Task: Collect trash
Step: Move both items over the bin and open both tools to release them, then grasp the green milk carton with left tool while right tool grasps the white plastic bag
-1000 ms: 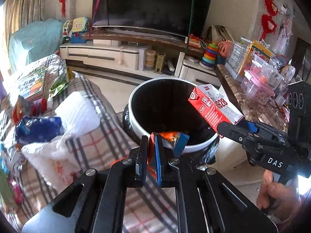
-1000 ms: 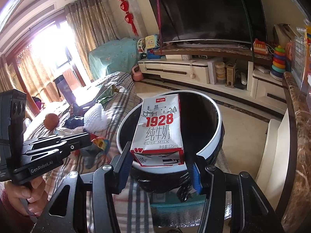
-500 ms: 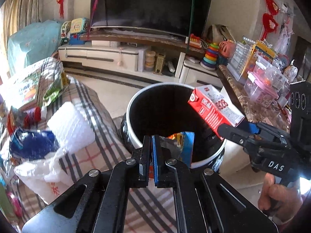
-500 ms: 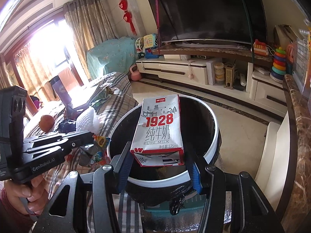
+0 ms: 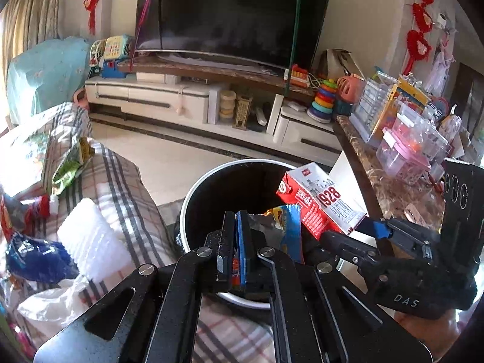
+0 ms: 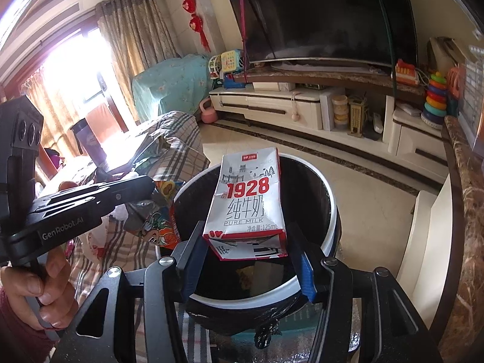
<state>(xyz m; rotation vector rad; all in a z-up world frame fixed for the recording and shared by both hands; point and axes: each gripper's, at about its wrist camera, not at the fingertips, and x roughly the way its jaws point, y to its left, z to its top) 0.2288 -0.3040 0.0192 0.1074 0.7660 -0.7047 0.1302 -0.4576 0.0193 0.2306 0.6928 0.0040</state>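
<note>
My left gripper (image 5: pixel 237 242) is shut on a crumpled foil snack wrapper (image 5: pixel 282 222) in blue and orange, which hangs over the near edge of the trash bin (image 5: pixel 193 193). The bin has a white rim and a black liner. My right gripper (image 6: pixel 248 252) is shut on a red-and-white "1928" milk carton (image 6: pixel 248 199), held above the bin's (image 6: pixel 329 205) opening. In the left wrist view the carton (image 5: pixel 317 202) and right gripper (image 5: pixel 348 234) come in from the right. In the right wrist view the wrapper (image 6: pixel 154 220) and left gripper (image 6: pixel 145 186) sit at the bin's left.
Left of the bin, a plaid cover (image 5: pixel 127 187) carries a white foam piece (image 5: pixel 87 242), a blue bag (image 5: pixel 33 260), a green snack bag (image 5: pixel 71 166) and a white plastic bag (image 5: pixel 51 302). A marble counter (image 5: pixel 390 187) with toy boxes stands on the right. A TV cabinet (image 5: pixel 169 103) stands behind.
Both grippers have moved in over the bin, which now lies nearer and lower in both views. The wrapper has passed from beside the bin to over its rim. Both grips are unchanged.
</note>
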